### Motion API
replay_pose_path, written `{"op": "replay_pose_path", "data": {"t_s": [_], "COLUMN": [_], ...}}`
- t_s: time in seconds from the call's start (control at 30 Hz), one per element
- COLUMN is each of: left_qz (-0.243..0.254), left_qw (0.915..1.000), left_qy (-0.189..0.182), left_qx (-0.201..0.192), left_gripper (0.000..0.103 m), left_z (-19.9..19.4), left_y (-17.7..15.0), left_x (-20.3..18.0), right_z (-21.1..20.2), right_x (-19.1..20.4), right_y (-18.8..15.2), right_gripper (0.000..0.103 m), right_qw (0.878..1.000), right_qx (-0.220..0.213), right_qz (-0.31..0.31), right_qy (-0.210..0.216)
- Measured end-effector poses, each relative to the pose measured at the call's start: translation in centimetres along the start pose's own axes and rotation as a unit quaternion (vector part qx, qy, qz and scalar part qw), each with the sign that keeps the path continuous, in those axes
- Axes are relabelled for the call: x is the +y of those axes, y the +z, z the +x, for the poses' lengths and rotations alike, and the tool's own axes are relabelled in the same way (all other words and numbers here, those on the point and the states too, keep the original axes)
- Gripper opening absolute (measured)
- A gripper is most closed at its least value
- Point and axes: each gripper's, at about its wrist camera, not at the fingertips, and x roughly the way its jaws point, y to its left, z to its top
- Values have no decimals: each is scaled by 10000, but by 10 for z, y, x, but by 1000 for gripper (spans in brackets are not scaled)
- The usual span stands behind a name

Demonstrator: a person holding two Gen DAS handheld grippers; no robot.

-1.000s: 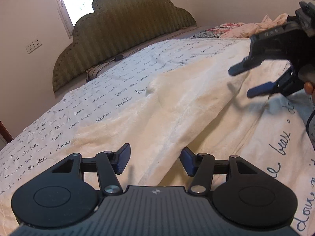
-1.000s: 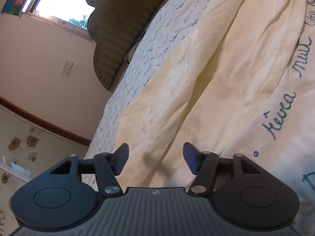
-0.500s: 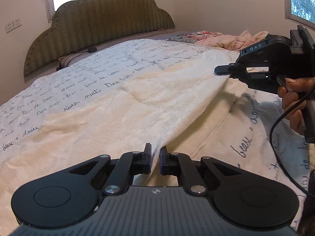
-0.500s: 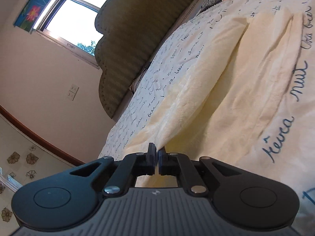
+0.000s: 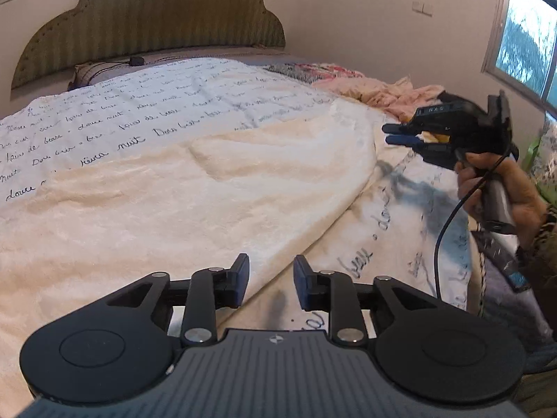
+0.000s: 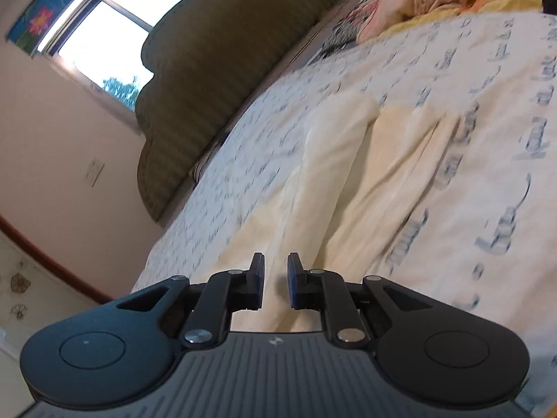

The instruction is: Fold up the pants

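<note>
The cream pants lie spread flat across the bed, one leg laid over the other. My left gripper is open and empty, just above the pants' near edge. My right gripper shows in the left wrist view at the right, held in a hand above the pants' far right edge. In the right wrist view my right gripper is open with a small gap and holds nothing; the pants stretch away ahead of it.
The bed has a white sheet with dark cursive writing. An olive padded headboard stands at the back. Crumpled pink and yellow bedding lies at the far right. A window is on the right wall.
Both grippers shut on the pants' edge half a second ago, carried it over, and have now opened and let it go. The pants lie flatter, folded leg on leg.
</note>
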Motion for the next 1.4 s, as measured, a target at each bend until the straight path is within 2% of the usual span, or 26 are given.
{"op": "replay_pose_path", "data": {"t_s": [0.03, 0.1, 0.13, 0.17, 0.23, 0.27, 0.33, 0.37, 0.43, 0.47, 0.53, 0.57, 0.6, 0.63, 0.67, 0.7, 0.73, 0.8, 0.83, 0.87, 0.97, 1.03, 1.13, 1.23, 1.37, 1.4], "left_qz": [-89, -278, -338, -357, -260, -196, -155, -206, -258, -203, -125, -141, -204, -258, -309, -354, -394, -447, -449, -439, -429, -436, -438, -437, -435, -433], "left_qw": [9998, 9969, 9940, 9899, 9828, 9784, 9758, 9764, 9756, 9744, 9715, 9699, 9695, 9701, 9707, 9713, 9719, 9726, 9726, 9725, 9722, 9723, 9724, 9723, 9723, 9724], "left_qy": [90, 586, 894, 1240, 1766, 2033, 2178, 2151, 2182, 2238, 2363, 2424, 2434, 2406, 2373, 2343, 2311, 2272, 2271, 2279, 2292, 2286, 2283, 2284, 2286, 2285], "left_qx": [-121, -443, -539, -591, -470, -316, -83, 28, 21, -48, -127, -163, -196, -202, -201, -200, -200, -208, -208, -205, -210, -211, -215, -212, -206, -202], "left_gripper": [48, 71, 76, 79, 79, 79, 79, 79, 80, 82, 90, 95, 97, 97, 98, 100, 100, 102, 102, 102, 103, 103, 103, 103, 103, 102], "left_z": [-3, -5, -3, 1, 12, 18, 29, 33, 38, 38, 39, 41, 41, 41, 41, 41, 41, 41, 41, 43, 43, 43, 43, 43, 44, 43], "left_y": [2, 9, 10, 12, 9, 5, -3, -8, -14, -18, -22, -24, -28, -28, -28, -28, -29, -29, -29, -29, -30, -30, -30, -30, -30, -29], "left_x": [2, 5, 8, 11, 18, 20, 25, 28, 28, 28, 26, 26, 29, 31, 33, 34, 36, 38, 38, 37, 37, 36, 36, 36, 36, 36], "right_z": [2, 18, 31, 43, 65, 72, 82, 86, 96, 100, 105, 102, 95, 87, 82, 82, 82, 76, 75, 77, 97, 111, 129, 148, 171, 176], "right_x": [-7, -15, -21, -25, -30, -30, -12, 6, 56, 79, 118, 133, 143, 151, 150, 146, 136, 104, 85, 72, 47, 33, 26, 30, 29, 29], "right_y": [12, 32, 41, 47, 56, 58, 59, 58, 47, 39, 18, 9, 2, -1, 1, 6, 16, 37, 48, 54, 67, 64, 60, 57, 57, 59], "right_gripper": [20, 38, 56, 60, 60, 60, 60, 61, 66, 69, 68, 68, 68, 69, 69, 69, 71, 71, 71, 71, 70, 70, 70, 70, 70, 57], "right_qw": [9998, 9995, 9992, 9987, 9959, 9947, 9963, 9986, 9967, 9886, 9493, 9297, 9188, 9172, 9237, 9354, 9498, 9779, 9875, 9918, 9962, 9958, 9944, 9940, 9953, 9958], "right_qx": [-144, -152, -99, -37, 13, 45, 99, 137, 441, 730, 1623, 1830, 1706, 1269, 871, 587, 393, 105, 50, 73, 405, 698, 859, 908, 666, 638], "right_qz": [80, 146, 210, 265, 597, 799, 806, 482, -681, -1251, -2103, -2461, -2875, -3287, -3430, -3361, -3059, -2047, -1503, -1194, -743, -258, 166, 231, 586, 591], "right_qy": [-77, -249, -339, -439, -675, -639, -273, -155, 43, 420, 1681, 2039, 2097, 1862, 1465, 928, 532, 412, 463, 448, 219, 534, 601, 565, 380, 282]}}
